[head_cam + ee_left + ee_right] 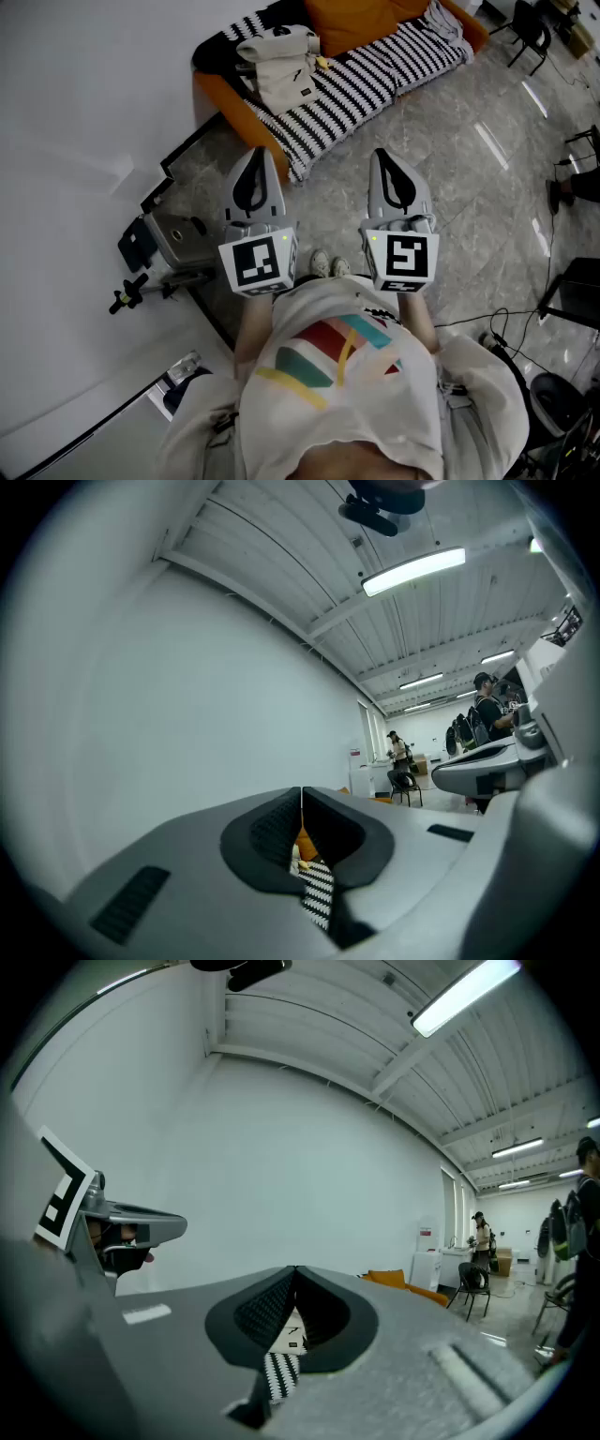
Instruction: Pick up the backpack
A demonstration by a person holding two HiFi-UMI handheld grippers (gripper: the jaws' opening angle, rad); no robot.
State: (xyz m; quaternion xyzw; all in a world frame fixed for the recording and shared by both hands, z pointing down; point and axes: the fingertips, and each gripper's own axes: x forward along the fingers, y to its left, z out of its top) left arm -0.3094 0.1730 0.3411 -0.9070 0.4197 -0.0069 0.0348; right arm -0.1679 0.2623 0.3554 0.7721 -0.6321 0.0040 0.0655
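With the left gripper [259,164] and right gripper [386,164] both pinched shut on nothing at mid-frame, and the cream backpack [281,66] lying well apart on the striped blanket [375,75] near the top, the jaws probably needed opening before closing in.

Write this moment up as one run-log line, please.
left claw: shut, empty | right claw: shut, empty | backpack: cream, lying on striped sofa cover, untouched | stage: pickup not yet started
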